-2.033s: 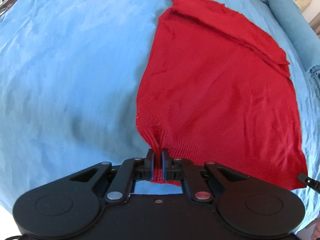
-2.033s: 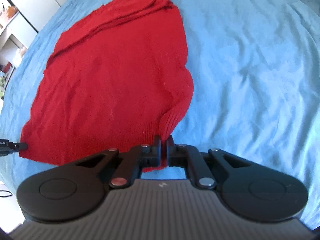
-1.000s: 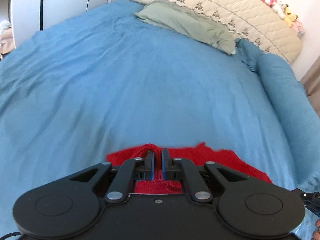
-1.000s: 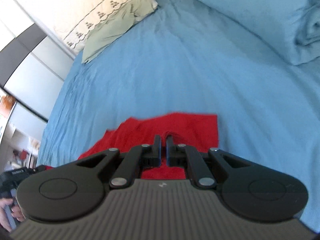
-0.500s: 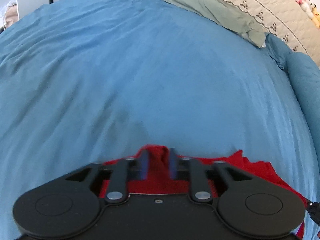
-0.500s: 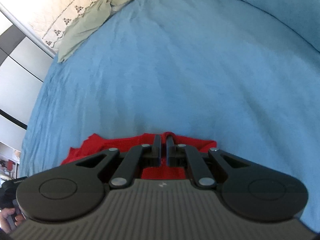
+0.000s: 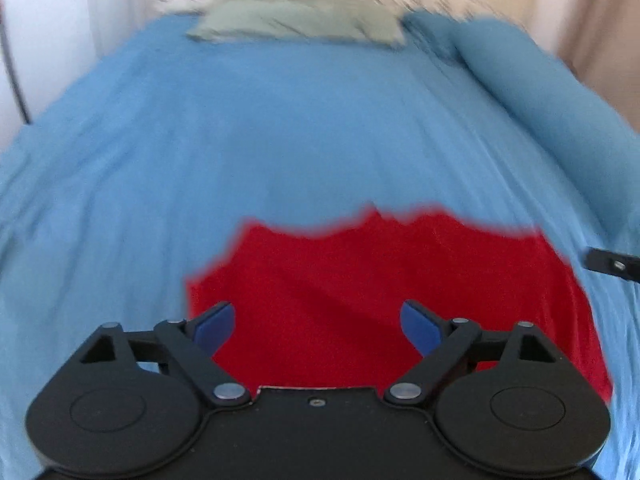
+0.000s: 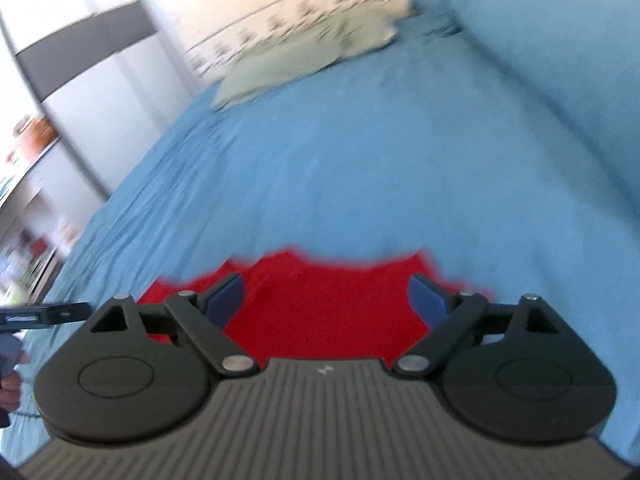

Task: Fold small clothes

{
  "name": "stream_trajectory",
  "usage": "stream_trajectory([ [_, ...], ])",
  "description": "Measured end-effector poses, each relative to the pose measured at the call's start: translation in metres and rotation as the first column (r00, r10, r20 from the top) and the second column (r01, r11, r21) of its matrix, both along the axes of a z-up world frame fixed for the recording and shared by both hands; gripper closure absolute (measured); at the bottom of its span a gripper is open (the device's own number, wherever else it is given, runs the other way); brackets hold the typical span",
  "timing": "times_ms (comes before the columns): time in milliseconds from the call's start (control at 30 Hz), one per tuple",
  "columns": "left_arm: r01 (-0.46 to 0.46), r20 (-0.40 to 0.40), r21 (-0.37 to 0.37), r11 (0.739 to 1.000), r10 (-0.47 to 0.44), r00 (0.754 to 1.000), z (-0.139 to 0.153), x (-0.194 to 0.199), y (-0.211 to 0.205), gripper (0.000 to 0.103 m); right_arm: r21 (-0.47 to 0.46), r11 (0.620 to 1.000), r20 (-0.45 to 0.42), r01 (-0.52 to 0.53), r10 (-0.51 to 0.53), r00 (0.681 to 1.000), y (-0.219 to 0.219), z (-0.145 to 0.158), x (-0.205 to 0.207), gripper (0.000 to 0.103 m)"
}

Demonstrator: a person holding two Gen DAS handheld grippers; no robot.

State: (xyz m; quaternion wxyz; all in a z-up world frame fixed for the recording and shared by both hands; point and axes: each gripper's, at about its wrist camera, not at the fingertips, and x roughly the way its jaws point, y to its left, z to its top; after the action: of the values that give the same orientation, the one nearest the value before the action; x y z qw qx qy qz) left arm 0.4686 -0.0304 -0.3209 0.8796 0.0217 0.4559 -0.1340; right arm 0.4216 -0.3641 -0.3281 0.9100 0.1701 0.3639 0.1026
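A: Starting closest to the cameras, what are the grippers doing?

B: The left gripper (image 7: 317,322) has its blue-padded fingers (image 7: 216,322) spread wide apart, with nothing between them. The right gripper (image 8: 325,300) is the same, spread wide and holding nothing.

A: And the garment?

B: The red knit sweater (image 7: 380,280) lies flat on the blue bedsheet (image 7: 240,140), filling the lower middle of the left wrist view just beyond the fingers. In the right wrist view the sweater (image 8: 320,304) shows as a red patch in the lower centre, between and beyond the spread fingers. Its far edge is wavy and blurred in both views, so I cannot tell how many layers it has.

A: Anything at the sides?

B: The tip of the right gripper pokes in at the right edge of the left view, just beside the sweater. In the right view a black tool end and a hand sit at the lower left edge.

A: Farther back?

B: A rolled blue duvet (image 7: 540,80) runs along the upper right. A pale green pillow (image 7: 296,24) rests at the top, against a cream patterned headboard (image 8: 320,8).
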Motion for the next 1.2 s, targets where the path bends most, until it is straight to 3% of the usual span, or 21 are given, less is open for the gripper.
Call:
stream_trajectory([
  [100, 0.033, -0.046, 0.038, 0.999, -0.032, 0.998, -0.036, -0.012, -0.008, 0.01, -0.075, 0.996, -0.052, -0.057, 0.053, 0.997, 0.026, -0.032, -0.007, 0.0],
  [200, 0.02, -0.081, 0.129, 0.991, -0.01, 0.997, -0.072, -0.016, -0.004, 0.009, -0.179, 0.984, -0.111, -0.024, 0.004, 0.994, 0.027, -0.064, -0.011, 0.0],
  [267, 0.042, -0.058, 0.135, 0.99, -0.034, 0.998, -0.084, -0.02, 0.002, 0.004, -0.202, 0.979, -0.087, -0.005, -0.013, 0.996, 0.022, -0.073, -0.015, 0.0],
  [433, 0.044, -0.068, 0.158, 0.987, -0.034, 0.997, -0.081, -0.023, 0.004, 0.002, -0.321, 0.947, -0.094, 0.002, -0.034, 0.995, 0.026, -0.068, -0.009, 0.002],
  [533, 0.036, -0.081, 0.203, 0.978, -0.02, 0.997, -0.065, -0.025, -0.001, 0.003, -0.296, 0.955, -0.1, 0.036, -0.068, 0.993, 0.029, -0.05, -0.006, 0.001],
  [600, 0.052, -0.045, 0.155, 0.987, -0.046, 0.998, -0.047, -0.033, 0.001, 0.003, -0.284, 0.959, -0.028, 0.0, -0.008, 1.0, 0.035, -0.03, -0.015, 0.0],
  [667, 0.081, -0.025, 0.083, 0.993, -0.079, 0.997, -0.033, -0.033, -0.007, 0.003, -0.284, 0.955, -0.016, -0.083, 0.082, 0.997, 0.054, -0.021, 0.0, 0.0],
  [800, 0.165, -0.046, 0.019, 0.986, -0.164, 0.985, -0.04, -0.02, -0.042, 0.003, -0.266, 0.942, -0.111, -0.206, 0.183, 0.977, 0.09, -0.043, 0.05, 0.002],
  [900, 0.191, -0.113, 0.055, 0.98, -0.184, 0.976, -0.068, -0.018, -0.056, 0.003, -0.365, 0.903, -0.157, -0.226, 0.18, 0.971, 0.108, -0.065, 0.08, 0.007],
  [1033, 0.209, -0.103, 0.093, 0.973, -0.2, 0.974, -0.084, -0.028, -0.054, 0.003, -0.308, 0.938, -0.153, -0.161, 0.119, 0.981, 0.095, -0.078, 0.093, 0.0],
  [1200, 0.186, -0.059, 0.101, 0.977, -0.181, 0.982, -0.054, -0.027, -0.048, 0.003, -0.283, 0.953, -0.078, -0.112, 0.094, 0.993, 0.078, -0.046, 0.059, 0.002],
])
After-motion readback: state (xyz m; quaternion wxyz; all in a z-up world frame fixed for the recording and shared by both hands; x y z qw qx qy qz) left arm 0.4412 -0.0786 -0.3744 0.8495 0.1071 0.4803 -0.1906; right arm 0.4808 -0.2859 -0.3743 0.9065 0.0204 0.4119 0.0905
